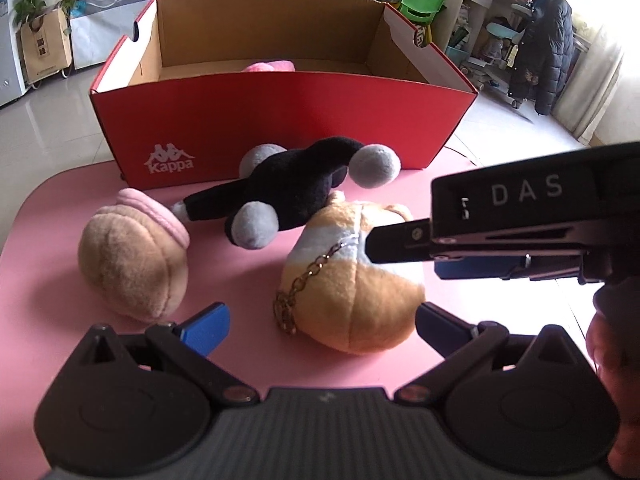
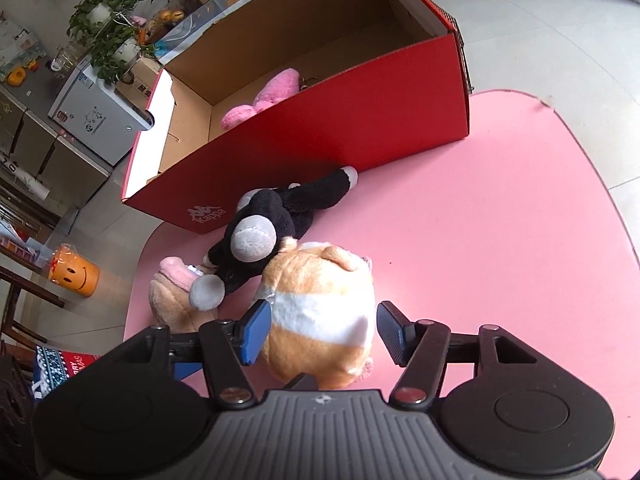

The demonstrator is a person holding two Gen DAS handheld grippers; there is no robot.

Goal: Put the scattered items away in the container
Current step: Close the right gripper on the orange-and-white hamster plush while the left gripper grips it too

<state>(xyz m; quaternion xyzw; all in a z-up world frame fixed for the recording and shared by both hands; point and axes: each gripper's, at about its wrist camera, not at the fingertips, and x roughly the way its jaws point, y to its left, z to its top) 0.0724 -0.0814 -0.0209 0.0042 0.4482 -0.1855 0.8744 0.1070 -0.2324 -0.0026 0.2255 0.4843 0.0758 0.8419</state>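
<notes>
Lying on the pink table (image 1: 36, 264), the orange plush (image 1: 352, 280) is sitting between the spread pads of the left gripper (image 1: 320, 326), before the red box (image 1: 280, 128). Straddling that orange plush (image 2: 320, 320), the right gripper (image 2: 320, 332) is standing open, its pads (image 2: 256, 330) not visibly pressing; a black plush (image 2: 272, 216) is lying nearer the box (image 2: 320, 136).

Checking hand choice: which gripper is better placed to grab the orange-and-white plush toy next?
Right. The right gripper is open and already straddles the orange plush toy; the left gripper sits just short of it.
</notes>
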